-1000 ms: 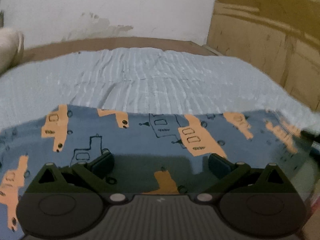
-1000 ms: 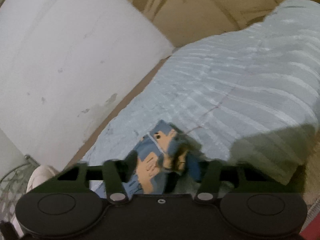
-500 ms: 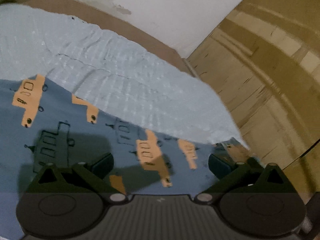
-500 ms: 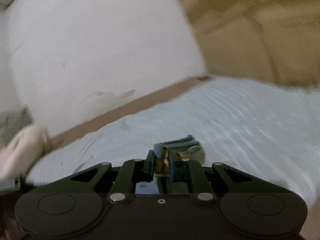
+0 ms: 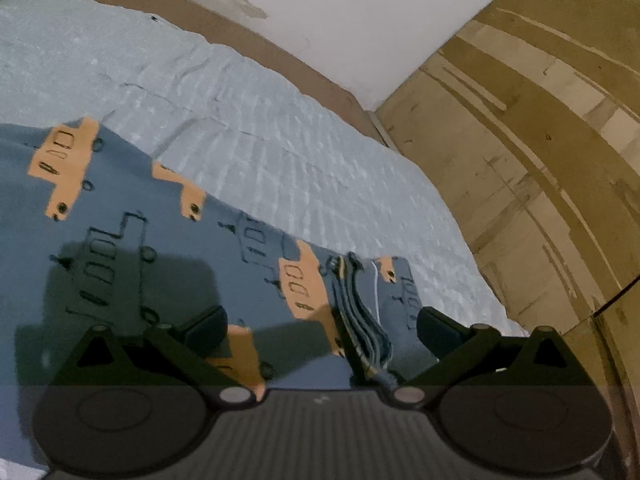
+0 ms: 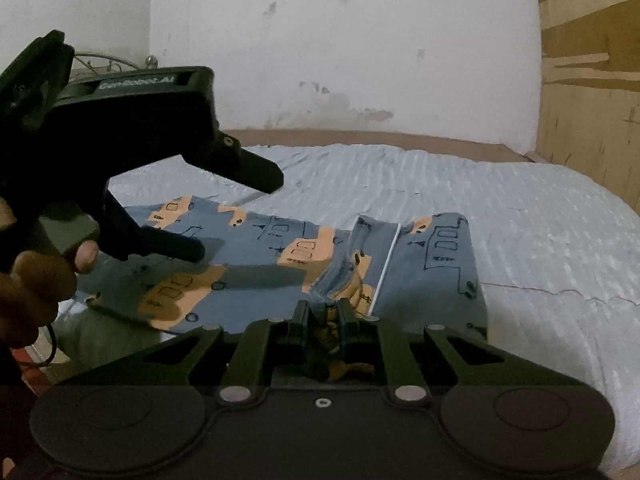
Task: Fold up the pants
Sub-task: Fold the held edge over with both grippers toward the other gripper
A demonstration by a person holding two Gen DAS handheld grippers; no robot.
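Left tongs spread wide, low over pants, gripping nothing. Pants flat on bed, blue with orange print. Bunched ridge right of centre. Right tongs pressed together, pinching that ridge at near edge.

Pants flat on the bed, wall behind, wooden panel at right.

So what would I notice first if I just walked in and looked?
Probably the blue pants with orange trucks, spread on the pale blue ribbed bedspread. Next, the black right gripper pinching a bunched fold near you, and the black left gripper open above the pants' left side.
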